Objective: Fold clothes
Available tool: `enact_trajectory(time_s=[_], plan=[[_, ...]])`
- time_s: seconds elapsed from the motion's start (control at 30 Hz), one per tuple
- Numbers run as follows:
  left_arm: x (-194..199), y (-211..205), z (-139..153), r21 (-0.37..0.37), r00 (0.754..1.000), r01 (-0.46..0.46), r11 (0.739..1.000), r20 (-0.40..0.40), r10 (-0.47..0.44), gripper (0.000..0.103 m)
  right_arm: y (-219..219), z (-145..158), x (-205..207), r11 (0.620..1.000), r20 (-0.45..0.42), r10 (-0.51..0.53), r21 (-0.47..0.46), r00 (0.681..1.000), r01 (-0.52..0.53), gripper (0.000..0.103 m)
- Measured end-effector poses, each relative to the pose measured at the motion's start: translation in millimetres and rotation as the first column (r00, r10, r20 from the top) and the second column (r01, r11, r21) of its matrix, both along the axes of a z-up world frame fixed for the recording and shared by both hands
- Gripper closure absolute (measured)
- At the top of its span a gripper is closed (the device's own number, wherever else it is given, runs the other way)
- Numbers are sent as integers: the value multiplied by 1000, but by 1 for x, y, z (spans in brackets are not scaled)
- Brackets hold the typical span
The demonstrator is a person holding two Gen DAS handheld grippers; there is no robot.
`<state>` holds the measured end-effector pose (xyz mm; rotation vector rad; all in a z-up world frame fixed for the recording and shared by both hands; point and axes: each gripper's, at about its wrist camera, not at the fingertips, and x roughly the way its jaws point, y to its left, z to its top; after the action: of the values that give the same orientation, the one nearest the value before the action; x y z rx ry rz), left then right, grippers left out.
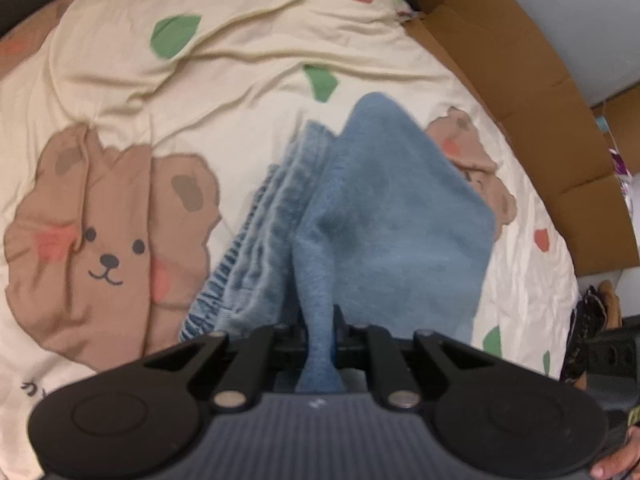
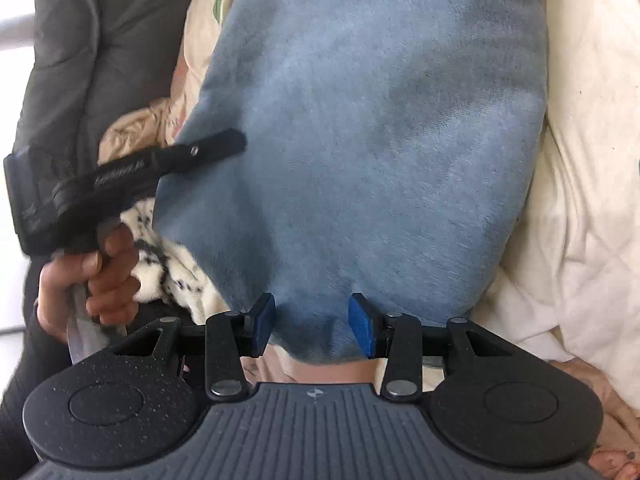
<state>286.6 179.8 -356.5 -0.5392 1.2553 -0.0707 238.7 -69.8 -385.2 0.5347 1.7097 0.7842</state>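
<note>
Left gripper (image 1: pixel 320 334) clamped on a bunched fold of the blue fleece garment (image 1: pixel 392 216), right gripper (image 2: pixel 316 330) half open – pads (image 2: pixel 362 330) beside the cloth, not pressing – bear-print bedsheet (image 1: pixel 120 92) below

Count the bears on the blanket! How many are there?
2 show. A big bear with its whole face sits left of the blue garment. Another bear peeks out from the garment's right edge, mostly covered. More may be hidden underneath.
</note>
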Motion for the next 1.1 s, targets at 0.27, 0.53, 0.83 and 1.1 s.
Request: enact_trajectory(time_s=[0.27, 0.53, 0.83, 1.1], plan=[[8, 8, -7, -48, 999, 37, 998, 13, -36, 86, 2, -4, 2, 1000, -15, 6, -22, 1000, -7, 56], [12, 6, -9, -50, 998, 46, 998, 40, -44, 84, -38, -6, 6, 988, 72, -42, -147, 997, 52, 57], [6, 14, 9, -69, 992, 43, 997, 125, -34, 95, -37, -19, -15, 987, 30, -15, -161, 999, 19, 69], [-4, 30, 6, -47, 992, -10, 999, 124, 16, 96, -31, -27, -39, 986, -34, 43, -160, 998, -48, 81]])
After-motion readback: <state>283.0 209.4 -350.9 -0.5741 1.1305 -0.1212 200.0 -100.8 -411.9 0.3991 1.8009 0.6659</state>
